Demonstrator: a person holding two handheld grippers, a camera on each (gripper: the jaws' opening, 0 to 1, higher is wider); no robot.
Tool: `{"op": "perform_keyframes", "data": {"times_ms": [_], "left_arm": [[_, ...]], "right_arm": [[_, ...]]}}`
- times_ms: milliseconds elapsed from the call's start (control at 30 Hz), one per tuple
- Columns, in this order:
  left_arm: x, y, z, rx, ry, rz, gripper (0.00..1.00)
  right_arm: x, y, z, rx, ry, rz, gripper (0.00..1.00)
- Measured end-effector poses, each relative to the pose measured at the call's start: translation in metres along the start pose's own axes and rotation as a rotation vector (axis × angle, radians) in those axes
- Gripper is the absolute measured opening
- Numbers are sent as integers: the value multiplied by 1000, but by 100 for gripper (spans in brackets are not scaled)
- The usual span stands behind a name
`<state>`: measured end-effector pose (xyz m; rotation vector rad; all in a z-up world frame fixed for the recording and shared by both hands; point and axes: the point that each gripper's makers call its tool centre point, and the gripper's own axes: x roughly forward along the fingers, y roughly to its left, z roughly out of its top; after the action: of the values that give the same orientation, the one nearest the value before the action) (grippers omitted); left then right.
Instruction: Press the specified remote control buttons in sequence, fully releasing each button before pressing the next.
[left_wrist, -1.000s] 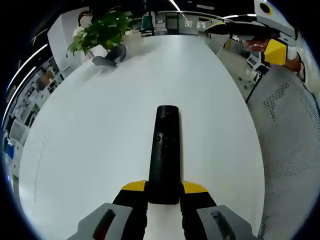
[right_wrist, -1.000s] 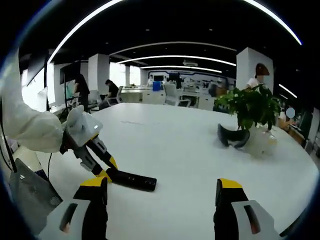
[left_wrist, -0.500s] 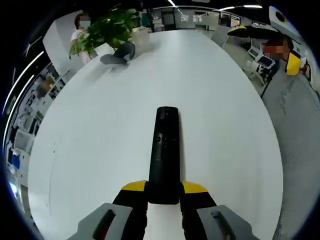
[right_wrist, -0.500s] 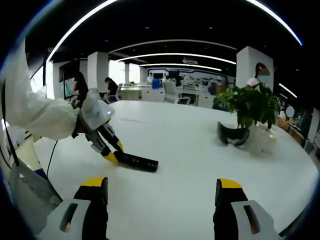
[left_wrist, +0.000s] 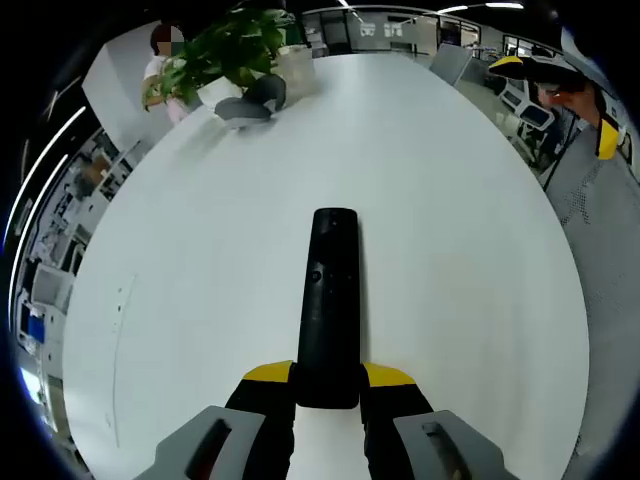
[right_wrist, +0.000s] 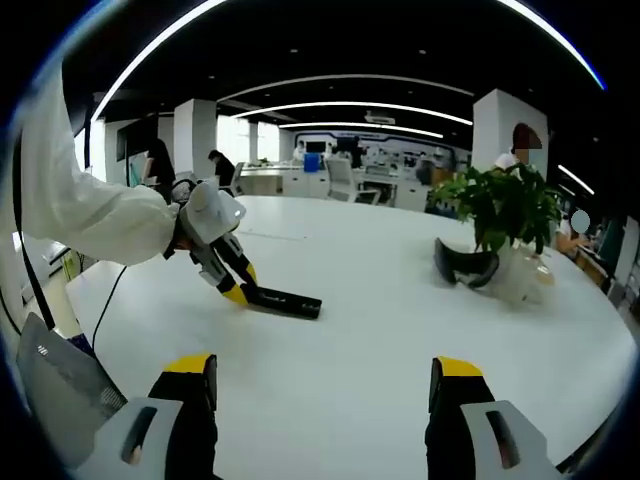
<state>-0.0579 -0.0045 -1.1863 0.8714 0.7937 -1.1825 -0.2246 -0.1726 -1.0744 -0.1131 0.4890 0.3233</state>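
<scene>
Left gripper (left_wrist: 328, 388): jaws closed on the near end of the remote (left_wrist: 329, 300), yellow tips pressed against its two sides. The remote is black and slim, and runs straight away from the jaws, button face up, over the white table (left_wrist: 200, 300); whether its far end touches the tabletop cannot be told. In the right gripper view the same left gripper (right_wrist: 240, 292) reaches in from the left, angled down towards the table, with a white sleeve (right_wrist: 85, 220) behind it; the remote (right_wrist: 288, 302) lies low and nearly level with the tabletop (right_wrist: 360, 340), pointing right.

Right gripper (right_wrist: 318, 385): jaws spread wide apart, holding nothing, poised above the near part of the table and well apart from the remote. In the left gripper view it (left_wrist: 545, 70) appears at upper right, beyond the table edge.

Far side of the table: a potted plant (left_wrist: 235, 50) with a dark curved object (left_wrist: 250, 102) just beside it; in the right gripper view the plant (right_wrist: 505, 215) stands at right, the dark object (right_wrist: 465, 270) at its foot. Beyond the table: open office, ceiling light strips, seated people.
</scene>
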Motion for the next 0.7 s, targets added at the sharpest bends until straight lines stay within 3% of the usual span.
{"op": "perform_keyframes", "data": {"times_ms": [700], "left_arm": [[20, 68, 4, 46, 19, 14, 24]], "right_arm": [[6, -6, -9, 0, 48, -28, 84]]}}
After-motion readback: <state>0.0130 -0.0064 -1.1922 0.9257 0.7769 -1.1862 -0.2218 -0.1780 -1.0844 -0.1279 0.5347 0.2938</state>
